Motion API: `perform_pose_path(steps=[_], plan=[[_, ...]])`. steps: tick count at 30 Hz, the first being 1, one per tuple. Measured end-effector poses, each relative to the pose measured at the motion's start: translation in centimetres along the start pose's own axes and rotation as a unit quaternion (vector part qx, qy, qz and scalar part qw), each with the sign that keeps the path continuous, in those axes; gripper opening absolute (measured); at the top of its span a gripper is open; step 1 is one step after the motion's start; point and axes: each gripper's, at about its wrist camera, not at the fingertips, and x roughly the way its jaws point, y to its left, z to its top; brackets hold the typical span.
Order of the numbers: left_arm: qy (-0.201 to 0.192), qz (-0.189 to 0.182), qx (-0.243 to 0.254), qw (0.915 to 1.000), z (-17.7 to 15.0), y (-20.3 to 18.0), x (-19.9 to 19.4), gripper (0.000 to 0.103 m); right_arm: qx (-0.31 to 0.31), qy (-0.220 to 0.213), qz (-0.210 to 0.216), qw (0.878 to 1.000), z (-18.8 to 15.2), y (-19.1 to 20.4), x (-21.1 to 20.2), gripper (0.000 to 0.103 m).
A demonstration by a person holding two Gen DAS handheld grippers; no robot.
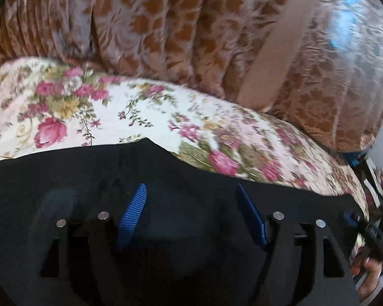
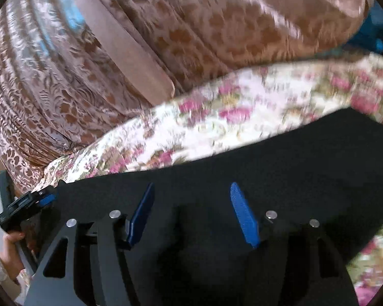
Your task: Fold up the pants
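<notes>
The black pants (image 1: 115, 163) lie flat on a floral bedspread (image 1: 130, 107) and fill the lower half of both views, also in the right wrist view (image 2: 306, 153). My left gripper (image 1: 191, 191) hovers just over the dark cloth with its blue fingers (image 1: 134, 209) spread apart and nothing between them. My right gripper (image 2: 191, 190) is likewise open over the pants, its blue fingers (image 2: 242, 214) apart and empty. The other gripper shows at each view's edge: the right one (image 1: 370, 232) in the left view, the left one (image 2: 25, 204) in the right view.
Brown patterned curtains (image 1: 166, 25) hang behind the bed, also in the right wrist view (image 2: 217, 25). The floral bedspread (image 2: 242, 107) stretches beyond the pants' far edge. The person's hands (image 2: 7, 250) hold the gripper handles at the sides.
</notes>
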Motion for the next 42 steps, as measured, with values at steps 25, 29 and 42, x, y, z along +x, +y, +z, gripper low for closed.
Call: perform_pose_path(steps=[25,29,42], plan=[[-0.05,0.092,-0.075,0.9917,-5.3,5.2,-6.7,0.093,0.296,-0.024,-0.062,0.953,-2.3,-15.7,-9.1,0.08],[-0.043,0.125,-0.07,0.9888,-5.6,6.3,-7.3,0.094,0.313,-0.038,-0.042,0.948,-1.9,-16.4,-8.9,0.08],[-0.039,0.116,-0.051,0.9912,-7.8,6.5,-6.9,0.099,0.322,-0.066,-0.029,0.944,-0.4,-18.0,-6.1,0.041]])
